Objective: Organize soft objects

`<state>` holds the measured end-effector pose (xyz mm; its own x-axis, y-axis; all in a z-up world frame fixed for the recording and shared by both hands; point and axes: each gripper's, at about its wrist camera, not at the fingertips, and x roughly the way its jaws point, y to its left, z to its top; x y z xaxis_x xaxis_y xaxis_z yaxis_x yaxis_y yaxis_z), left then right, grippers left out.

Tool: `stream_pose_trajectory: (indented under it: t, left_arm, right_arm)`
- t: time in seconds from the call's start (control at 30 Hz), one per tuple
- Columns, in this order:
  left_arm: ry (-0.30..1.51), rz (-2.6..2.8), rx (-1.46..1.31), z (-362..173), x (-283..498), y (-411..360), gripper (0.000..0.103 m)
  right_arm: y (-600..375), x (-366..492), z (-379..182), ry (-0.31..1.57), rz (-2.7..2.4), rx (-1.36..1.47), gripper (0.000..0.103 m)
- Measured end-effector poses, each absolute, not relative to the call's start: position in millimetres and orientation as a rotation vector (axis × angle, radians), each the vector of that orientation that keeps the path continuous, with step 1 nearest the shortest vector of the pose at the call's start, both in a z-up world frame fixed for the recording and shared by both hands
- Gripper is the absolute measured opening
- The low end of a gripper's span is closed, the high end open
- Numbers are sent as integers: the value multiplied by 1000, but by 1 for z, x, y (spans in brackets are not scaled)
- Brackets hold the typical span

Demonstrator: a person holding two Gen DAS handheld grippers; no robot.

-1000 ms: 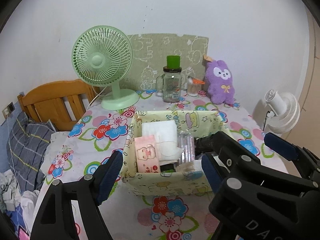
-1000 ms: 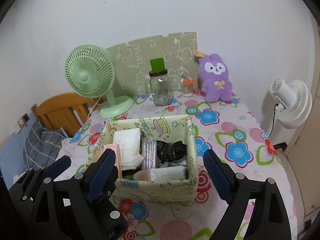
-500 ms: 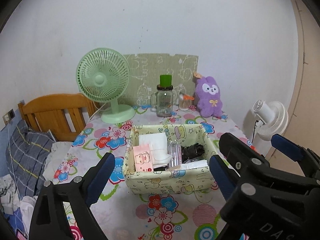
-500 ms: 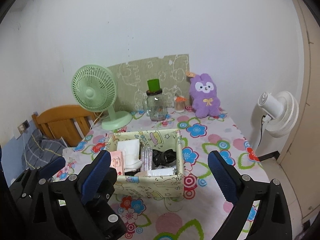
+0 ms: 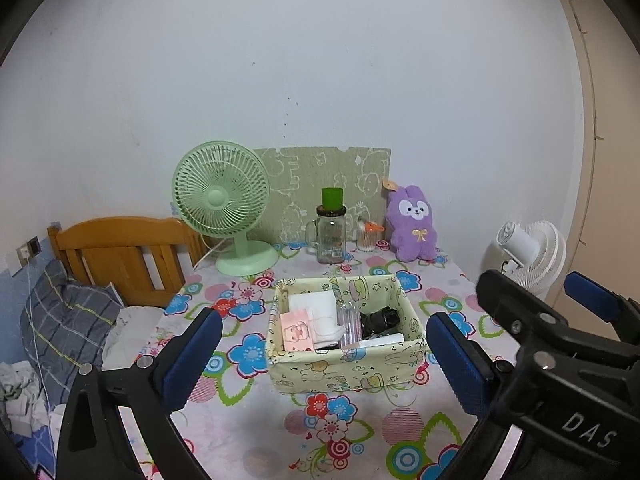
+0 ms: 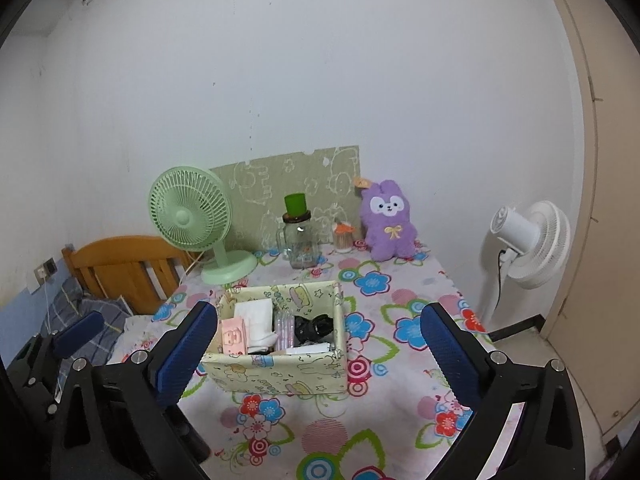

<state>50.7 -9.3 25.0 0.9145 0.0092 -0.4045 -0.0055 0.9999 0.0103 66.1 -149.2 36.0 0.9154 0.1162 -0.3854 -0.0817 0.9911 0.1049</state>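
Left gripper [image 5: 320, 354] and right gripper [image 6: 318, 346] jaws just opened wide, nothing between them; fabric box [image 5: 344, 372] sits mid floral table [image 5: 248, 432], holding white cloth [image 5: 314, 306]; purple plush [image 5: 412, 224] upright at the wall

You are working in a home bedroom. A wooden headboard [image 5: 120, 248] with a plaid pillow [image 5: 68, 320] sits left of a table under a flowered cloth [image 5: 240, 412]. On it stand a green desk fan [image 5: 224, 204], a purple plush rabbit [image 5: 412, 224] and a glass jar [image 5: 331, 236]. A white floor fan [image 6: 528, 248] stands near a door.
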Motion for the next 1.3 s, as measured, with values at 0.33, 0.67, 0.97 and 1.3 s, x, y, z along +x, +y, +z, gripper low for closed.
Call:
stream_pose_trajectory:
  t: [0.33, 0.67, 0.97, 1.3]
  left_arm:
    - [368, 31, 7, 32, 20, 3, 103]
    - [365, 53, 3, 29, 4, 13, 103]
    - [347, 65, -2, 33, -5, 17, 103]
    - [333, 75, -1, 36, -10, 18, 103]
  right_arm:
    - [-156, 41, 46, 376, 63, 79, 103]
    - [-157, 16, 46, 357, 44, 63, 103]
    - [-155, 9, 47, 350, 50, 65, 103]
    - [-157, 6, 49, 344, 47, 68, 103]
